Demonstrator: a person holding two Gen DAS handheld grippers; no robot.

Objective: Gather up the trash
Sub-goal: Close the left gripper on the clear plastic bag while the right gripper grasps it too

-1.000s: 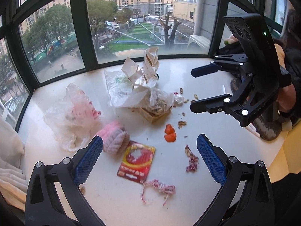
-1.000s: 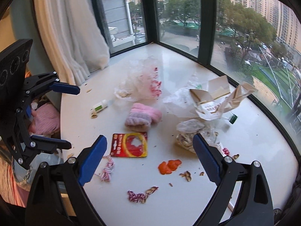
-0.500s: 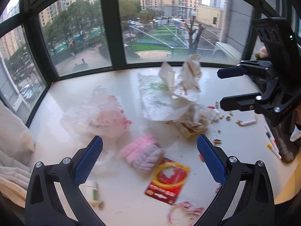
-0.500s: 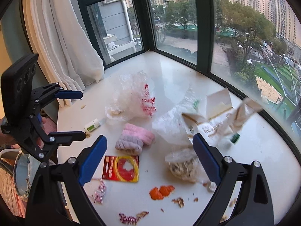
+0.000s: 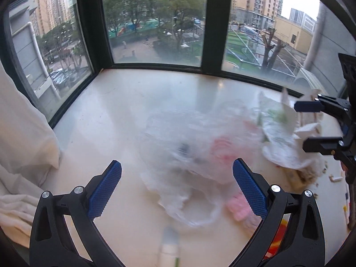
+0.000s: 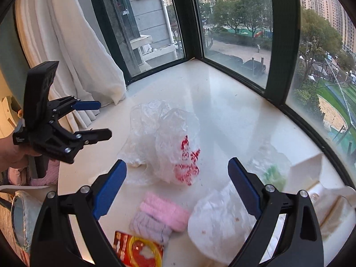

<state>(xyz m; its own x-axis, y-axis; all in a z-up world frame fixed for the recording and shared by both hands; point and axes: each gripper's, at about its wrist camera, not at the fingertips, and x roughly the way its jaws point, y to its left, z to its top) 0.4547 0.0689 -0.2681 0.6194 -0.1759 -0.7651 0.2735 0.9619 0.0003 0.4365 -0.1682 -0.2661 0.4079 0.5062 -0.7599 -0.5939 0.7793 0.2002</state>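
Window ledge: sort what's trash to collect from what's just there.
Trash: clear plastic bag with red print; crumpled white bag; red card packet; torn paper box.

Just there: white curtain; pink fuzzy cloth, possibly not trash.

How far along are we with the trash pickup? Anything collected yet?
Nothing looks collected. Both grippers, left and right, are open and empty. In hand: both face the clear bag with red print, neither touching it. Left on the sill: that bag, the pink fluffy item, the red card, the white bag and the torn paper box.
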